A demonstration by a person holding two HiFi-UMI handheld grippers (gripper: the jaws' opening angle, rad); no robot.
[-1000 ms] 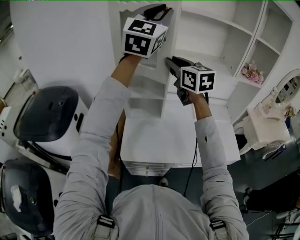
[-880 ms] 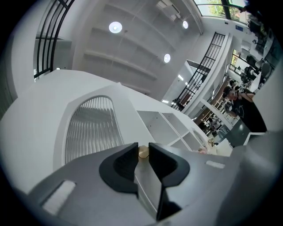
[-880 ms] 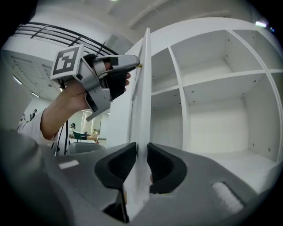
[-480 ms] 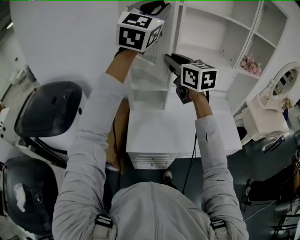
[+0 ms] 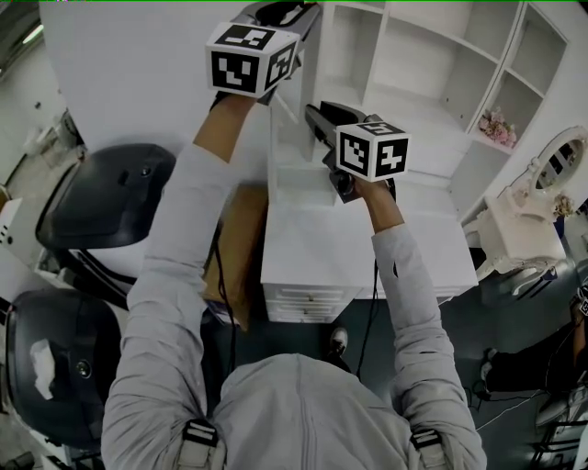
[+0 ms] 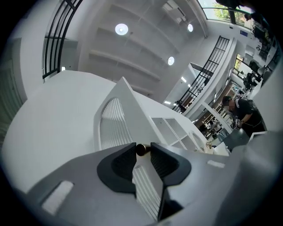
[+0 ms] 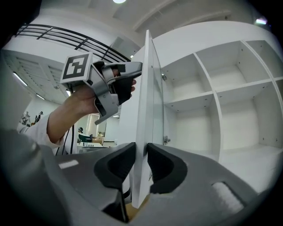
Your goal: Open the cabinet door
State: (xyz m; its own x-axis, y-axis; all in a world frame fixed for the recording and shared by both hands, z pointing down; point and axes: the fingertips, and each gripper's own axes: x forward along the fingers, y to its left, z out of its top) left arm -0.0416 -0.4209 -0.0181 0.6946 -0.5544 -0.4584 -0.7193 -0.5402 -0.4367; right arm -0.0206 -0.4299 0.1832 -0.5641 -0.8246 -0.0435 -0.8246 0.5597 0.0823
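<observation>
The white cabinet door (image 5: 296,147) with a louvred panel (image 6: 117,119) stands swung out from the cabinet (image 5: 413,64). My left gripper (image 5: 280,13) is at the door's top. Its pads sit either side of the small brass knob (image 6: 141,149) and touch it, while the jaws are opening. My right gripper (image 5: 314,116) is lower down. The door's thin free edge (image 7: 148,88) runs between its pads, which press on it as the jaws open slightly. The right gripper view also shows the left gripper (image 7: 131,73) on the door's far side and the bare shelves (image 7: 212,101).
A white desk top (image 5: 367,257) with drawers (image 5: 308,301) lies under the cabinet. Pink flowers (image 5: 496,128) sit on a right shelf, with a mirror (image 5: 560,165) beyond. Two black chairs (image 5: 101,197) (image 5: 55,386) stand left. Something brown like cardboard (image 5: 239,248) leans beside the desk.
Both grippers have moved left together and the door has swung wider from the cabinet. More of the shelves now shows to the right of the door.
</observation>
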